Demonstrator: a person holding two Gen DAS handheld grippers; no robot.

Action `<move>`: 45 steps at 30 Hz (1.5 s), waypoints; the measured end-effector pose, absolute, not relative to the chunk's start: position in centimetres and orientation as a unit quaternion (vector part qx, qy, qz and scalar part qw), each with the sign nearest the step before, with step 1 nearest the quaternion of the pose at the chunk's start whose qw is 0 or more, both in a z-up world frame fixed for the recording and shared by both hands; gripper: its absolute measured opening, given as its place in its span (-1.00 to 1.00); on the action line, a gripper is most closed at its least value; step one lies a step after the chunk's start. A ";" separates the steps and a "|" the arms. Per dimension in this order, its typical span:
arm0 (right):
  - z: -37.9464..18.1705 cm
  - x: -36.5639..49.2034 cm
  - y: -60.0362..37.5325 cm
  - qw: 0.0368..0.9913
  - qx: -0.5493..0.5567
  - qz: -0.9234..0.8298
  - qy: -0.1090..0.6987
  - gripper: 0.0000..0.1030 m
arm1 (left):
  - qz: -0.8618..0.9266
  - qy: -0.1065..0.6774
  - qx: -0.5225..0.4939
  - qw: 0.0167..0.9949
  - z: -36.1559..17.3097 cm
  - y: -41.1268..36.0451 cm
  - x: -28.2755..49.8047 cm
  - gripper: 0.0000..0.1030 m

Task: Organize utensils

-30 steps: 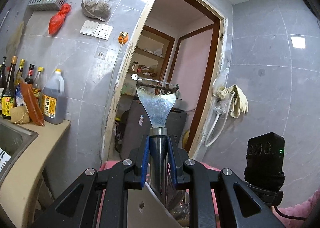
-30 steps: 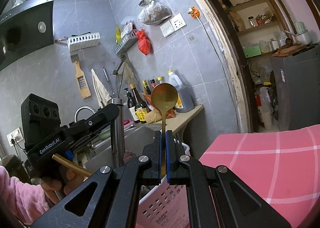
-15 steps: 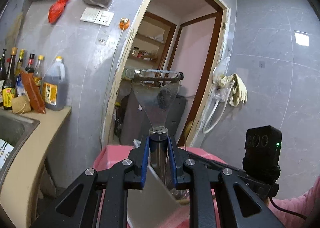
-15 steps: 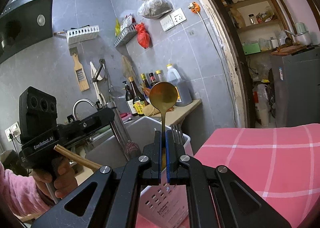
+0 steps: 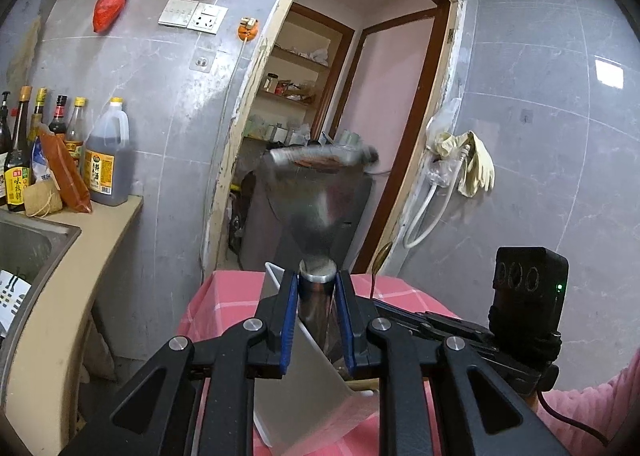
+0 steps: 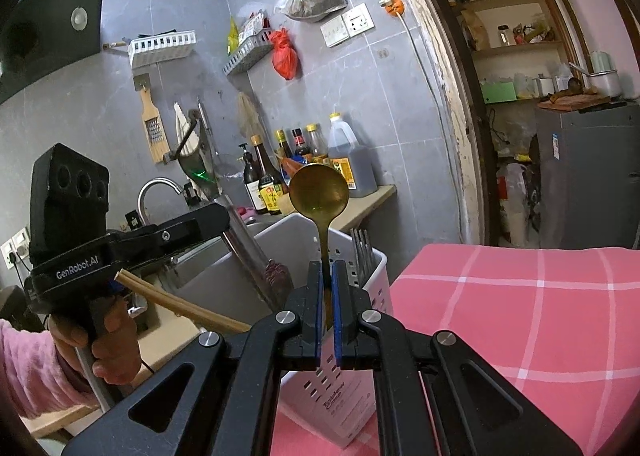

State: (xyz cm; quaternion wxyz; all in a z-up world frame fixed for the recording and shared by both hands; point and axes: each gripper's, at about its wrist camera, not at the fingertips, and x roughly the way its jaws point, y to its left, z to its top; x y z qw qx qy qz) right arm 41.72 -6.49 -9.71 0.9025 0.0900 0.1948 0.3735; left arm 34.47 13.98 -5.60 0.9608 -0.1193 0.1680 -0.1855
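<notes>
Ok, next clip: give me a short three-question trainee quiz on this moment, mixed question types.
1. True or false: the right gripper has its jaws shut on the stem of a gold spoon.
2. Multiple choice: the left gripper holds which tool? A) a whisk B) a Y-shaped peeler C) a ladle
3. Short answer: which utensil's tines already stick up from the white utensil basket on the pink checked tablecloth?

Key: 1 true; 2 B; 3 a fork.
</notes>
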 end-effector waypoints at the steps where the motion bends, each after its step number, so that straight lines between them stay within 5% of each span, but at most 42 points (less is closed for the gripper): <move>1: -9.7 41.7 -6.4 0.903 0.090 0.372 0.196 -0.91 | -0.186 0.167 -0.119 0.961 -5.5 13.9 34.4 -0.57; 15: -9.0 40.1 -7.4 0.914 0.099 0.338 0.201 -0.78 | -0.175 0.173 -0.125 0.961 -4.9 14.2 33.0 -0.36; 19: -7.9 39.0 -8.2 0.922 0.104 0.321 0.192 -0.37 | -0.163 0.169 -0.127 0.964 -4.6 14.0 32.2 -0.23; 23: -6.4 37.6 -9.1 0.932 0.104 0.295 0.184 -0.33 | -0.145 0.168 -0.121 0.968 -4.1 13.7 31.1 -0.03; 31: -2.5 33.8 -12.5 0.955 0.104 0.226 0.163 0.40 | -0.096 0.156 -0.125 0.975 -1.6 12.5 27.8 0.77; 37: 0.0 30.2 -16.0 0.965 0.101 0.182 0.156 0.73 | -0.068 0.152 -0.119 0.979 0.3 10.5 24.9 0.99; 45: 2.9 23.7 -20.4 0.976 0.086 0.135 0.147 0.94 | -0.047 0.149 -0.118 0.981 1.9 7.0 20.1 0.99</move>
